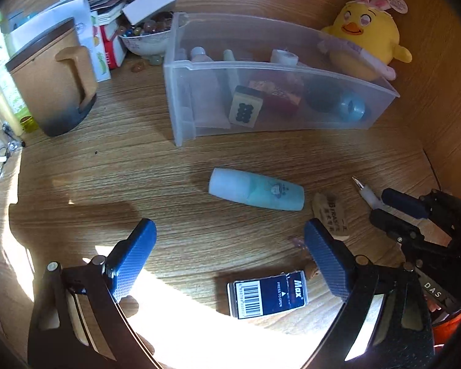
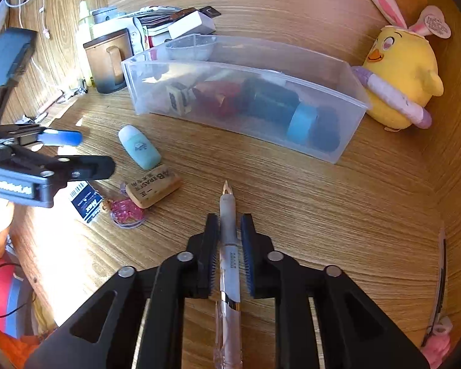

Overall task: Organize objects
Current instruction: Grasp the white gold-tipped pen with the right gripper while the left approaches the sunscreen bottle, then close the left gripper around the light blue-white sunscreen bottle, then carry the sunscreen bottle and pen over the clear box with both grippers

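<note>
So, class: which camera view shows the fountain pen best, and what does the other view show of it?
The right wrist view: the fountain pen runs lengthwise between the right gripper's fingers, nib to clear barrel. The left wrist view shows only its nib end poking out past that gripper.

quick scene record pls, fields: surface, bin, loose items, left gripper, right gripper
surface: wooden desk
bin: clear plastic bin, holds tape rolls and a stamp block
loose items: small blue bottle lying down, eraser, staple box
left gripper: left gripper open, over the staple box
right gripper: right gripper shut on fountain pen, nib toward the bin
</note>
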`<state>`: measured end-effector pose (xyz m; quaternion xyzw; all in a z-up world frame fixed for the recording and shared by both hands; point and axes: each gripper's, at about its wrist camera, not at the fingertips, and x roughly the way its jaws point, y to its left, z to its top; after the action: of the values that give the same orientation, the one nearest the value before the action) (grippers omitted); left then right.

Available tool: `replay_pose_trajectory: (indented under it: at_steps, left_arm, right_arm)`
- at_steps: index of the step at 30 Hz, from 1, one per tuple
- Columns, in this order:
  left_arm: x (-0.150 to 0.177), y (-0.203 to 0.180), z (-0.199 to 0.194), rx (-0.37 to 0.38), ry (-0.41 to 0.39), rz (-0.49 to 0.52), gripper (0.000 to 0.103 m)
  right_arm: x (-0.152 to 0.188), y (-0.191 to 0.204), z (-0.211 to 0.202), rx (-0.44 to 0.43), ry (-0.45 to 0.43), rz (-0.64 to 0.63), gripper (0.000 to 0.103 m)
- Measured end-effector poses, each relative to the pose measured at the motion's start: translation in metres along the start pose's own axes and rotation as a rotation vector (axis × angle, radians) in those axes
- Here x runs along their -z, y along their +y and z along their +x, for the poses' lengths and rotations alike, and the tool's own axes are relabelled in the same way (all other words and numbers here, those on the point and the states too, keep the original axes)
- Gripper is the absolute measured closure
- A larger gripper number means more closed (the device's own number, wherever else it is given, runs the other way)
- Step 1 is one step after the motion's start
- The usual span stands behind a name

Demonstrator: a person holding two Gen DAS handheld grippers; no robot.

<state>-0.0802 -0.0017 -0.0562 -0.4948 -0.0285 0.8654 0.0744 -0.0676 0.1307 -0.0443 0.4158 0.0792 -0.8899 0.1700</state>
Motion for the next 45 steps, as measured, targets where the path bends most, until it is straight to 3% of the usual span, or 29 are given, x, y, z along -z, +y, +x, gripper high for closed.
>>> replay_pose_trajectory:
  at_steps: [1,3,6,12,13,16,19,28,39,45]
  left_arm:
    - [-0.001,-0.001,0.003,0.003,0.014,0.007,0.005]
    - [-0.005,-0.002,0.008,-0.013,0.028,0.014,0.005]
    - [-0.011,-0.005,0.013,-0.026,0.037,0.038,0.005]
    - [-0.017,-0.019,0.019,-0.026,0.047,0.088,0.005]
    - [-0.018,-0.020,0.021,-0.033,0.045,0.094,0.005]
    - [-0.019,-0.021,0.022,-0.036,0.018,0.096,0.010]
    - [-0.020,-0.023,0.019,-0.046,-0.004,0.114,0.030]
    - [-0.016,-0.020,0.001,-0.034,-0.066,0.082,0.030]
    - [-0.027,-0.021,-0.046,-0.058,-0.226,0.037,0.030]
    - [-0.035,-0.025,-0.066,-0.046,-0.291,0.032,0.030]
  right_arm:
    - [0.001,-0.001,-0.001,0.002,-0.002,0.004,0.072]
    - [0.005,-0.004,-0.005,0.007,-0.007,0.011,0.068]
    - [0.011,-0.006,-0.006,-0.022,0.006,0.013,0.068]
    - [0.016,-0.002,-0.010,0.002,-0.006,-0.014,0.068]
    - [0.017,-0.003,-0.010,0.008,-0.011,-0.003,0.071]
    - [0.015,-0.008,-0.010,0.015,-0.021,0.031,0.092]
    - [0.014,-0.014,-0.010,-0.004,-0.028,0.068,0.093]
    - [-0.004,-0.020,-0.032,-0.018,-0.123,0.098,0.093]
    - [-0.052,-0.018,-0.062,-0.027,-0.293,0.098,0.093]
    - [-0.070,-0.020,-0.072,-0.018,-0.344,0.098,0.093]
